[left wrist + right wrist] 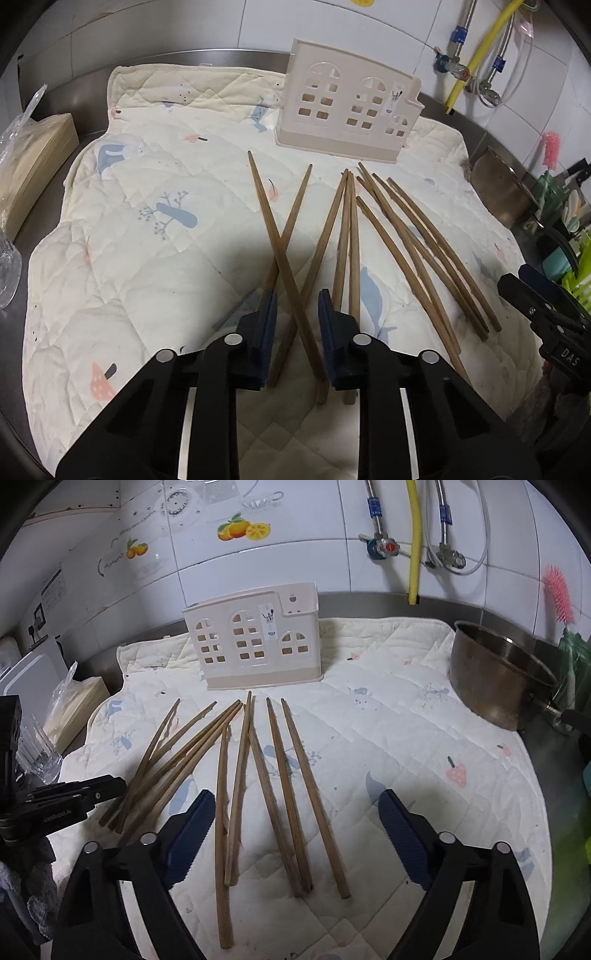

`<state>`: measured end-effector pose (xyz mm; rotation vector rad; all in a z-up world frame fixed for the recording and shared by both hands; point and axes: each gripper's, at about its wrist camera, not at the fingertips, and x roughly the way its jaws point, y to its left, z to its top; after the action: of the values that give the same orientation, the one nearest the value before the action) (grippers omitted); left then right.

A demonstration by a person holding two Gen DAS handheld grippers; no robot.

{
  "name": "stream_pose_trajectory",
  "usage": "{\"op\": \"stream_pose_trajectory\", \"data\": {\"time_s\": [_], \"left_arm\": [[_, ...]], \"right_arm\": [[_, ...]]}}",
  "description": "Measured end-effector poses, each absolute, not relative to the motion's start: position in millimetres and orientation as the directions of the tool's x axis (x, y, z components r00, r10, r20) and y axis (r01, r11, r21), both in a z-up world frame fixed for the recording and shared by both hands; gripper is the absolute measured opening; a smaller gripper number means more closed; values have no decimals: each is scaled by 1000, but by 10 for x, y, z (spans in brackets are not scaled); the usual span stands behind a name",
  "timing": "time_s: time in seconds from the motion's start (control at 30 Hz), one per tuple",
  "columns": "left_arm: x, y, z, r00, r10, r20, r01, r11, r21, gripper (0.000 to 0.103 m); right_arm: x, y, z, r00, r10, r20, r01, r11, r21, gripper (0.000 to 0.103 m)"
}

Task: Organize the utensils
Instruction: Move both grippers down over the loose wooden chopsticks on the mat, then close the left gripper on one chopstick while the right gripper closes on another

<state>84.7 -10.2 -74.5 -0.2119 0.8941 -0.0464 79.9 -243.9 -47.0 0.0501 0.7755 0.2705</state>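
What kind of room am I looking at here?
Most likely a home kitchen counter: tiled wall with water pipes, a metal pot, and wooden chopsticks on a quilted mat before a cutlery holder.

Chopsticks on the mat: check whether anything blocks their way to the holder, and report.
Nothing visible does. The chopsticks lie on the mat with only bare mat between their tips and the holder. The pot stands off to the side.

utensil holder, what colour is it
Cream, with cut-out windows like a house front. The holder shows best in the right wrist view.
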Motion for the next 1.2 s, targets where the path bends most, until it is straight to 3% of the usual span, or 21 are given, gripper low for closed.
{"op": "stream_pose_trajectory", "data": {"time_s": [0.27,0.9,1.2], "left_arm": [[960,-84,-799,614,-143,-776,-49,975,-218,13],[1043,-49,-932,585,-152,-797,-82,966,-244,11],[982,-22,-821,618,-135,-775,-82,969,-235,6]], "right_arm": [[869,-2435,-556,658,277,-700,-232,959,161,73],[906,-2430,-621,639,284,-714,-237,957,168,72],[913,-2466,-648,637,288,-715,-224,957,185,64]]}}
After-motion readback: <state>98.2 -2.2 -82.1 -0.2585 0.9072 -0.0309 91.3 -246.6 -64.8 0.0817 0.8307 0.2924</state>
